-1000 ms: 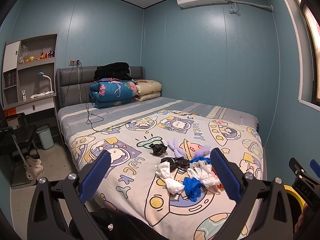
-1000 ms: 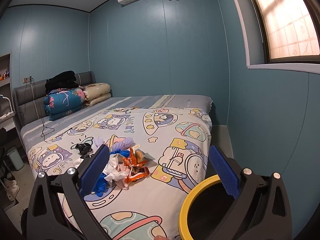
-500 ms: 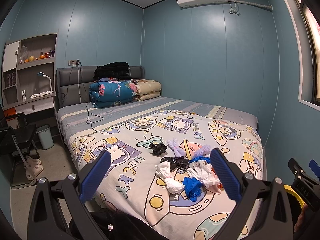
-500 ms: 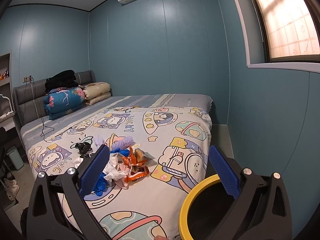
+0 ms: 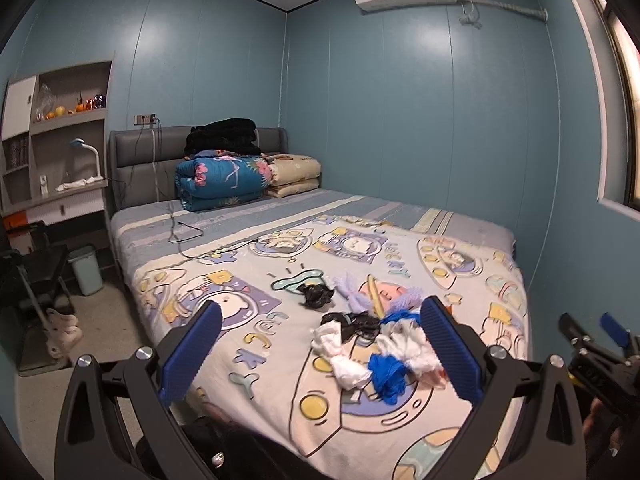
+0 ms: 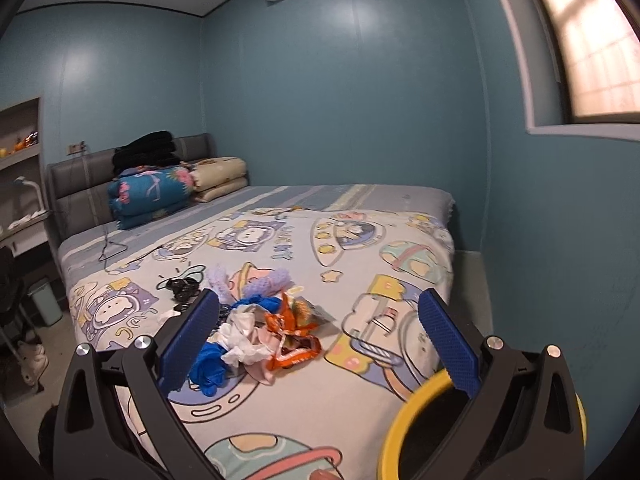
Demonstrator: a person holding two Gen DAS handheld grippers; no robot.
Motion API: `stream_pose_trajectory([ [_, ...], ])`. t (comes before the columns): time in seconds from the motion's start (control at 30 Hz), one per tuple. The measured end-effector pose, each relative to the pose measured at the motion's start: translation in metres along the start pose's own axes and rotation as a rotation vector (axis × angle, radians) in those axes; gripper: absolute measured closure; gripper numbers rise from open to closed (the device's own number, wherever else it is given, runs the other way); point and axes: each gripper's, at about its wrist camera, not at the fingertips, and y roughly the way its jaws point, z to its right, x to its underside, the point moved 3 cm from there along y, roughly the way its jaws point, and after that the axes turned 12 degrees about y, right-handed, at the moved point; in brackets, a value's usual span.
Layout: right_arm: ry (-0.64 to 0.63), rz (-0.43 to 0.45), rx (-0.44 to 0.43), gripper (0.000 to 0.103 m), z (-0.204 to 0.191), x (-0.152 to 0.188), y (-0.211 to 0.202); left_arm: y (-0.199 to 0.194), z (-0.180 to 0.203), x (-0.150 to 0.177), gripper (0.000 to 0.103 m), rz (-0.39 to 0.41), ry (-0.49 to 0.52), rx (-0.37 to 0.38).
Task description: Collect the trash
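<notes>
Hidden: yellow-rimmed bin (image 6: 412, 412) cut off by frame bottom and right gripper (image 6: 320, 340).
Trash pile (image 5: 372, 344): crumpled wrappers, mid-bed.
Left gripper (image 5: 320, 352): spread wide, empty.
Right gripper: likewise apart.

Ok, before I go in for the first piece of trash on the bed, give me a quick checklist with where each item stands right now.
1. Left gripper open and holding nothing: ok.
2. Right gripper open and holding nothing: ok.
3. Trash pile in plain sight on the bed, nothing lying over it: ok.
4. Yellow-rimmed bin close by at the foot of the bed, mouth open: ok.
5. Loose black cable lies well apart from the pile, toward the headboard: ok.
6. Whether the bin has room inside: cannot tell, its inside is dark.
</notes>
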Motion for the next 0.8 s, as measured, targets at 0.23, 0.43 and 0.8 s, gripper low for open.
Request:
stream_pose_trajectory([
  [0.23, -0.038, -0.049, -0.075, 0.008, -0.007, -0.010, 0.053, 0.061, -0.032, 0.015, 0.007, -0.058, 0.000, -0.031],
  [0.43, -0.046, -0.198, -0.056, 0.008, -0.006, -0.007, 0.120, 0.127, -0.055, 0.061, 0.007, -0.212, 0.084, 0.060],
  [0.8, -0.070, -0.430, -0.070, 0.008, 0.008, 0.028, 0.211, 0.204, -0.049, 0.112, 0.007, -0.377, 0.089, 0.288],
])
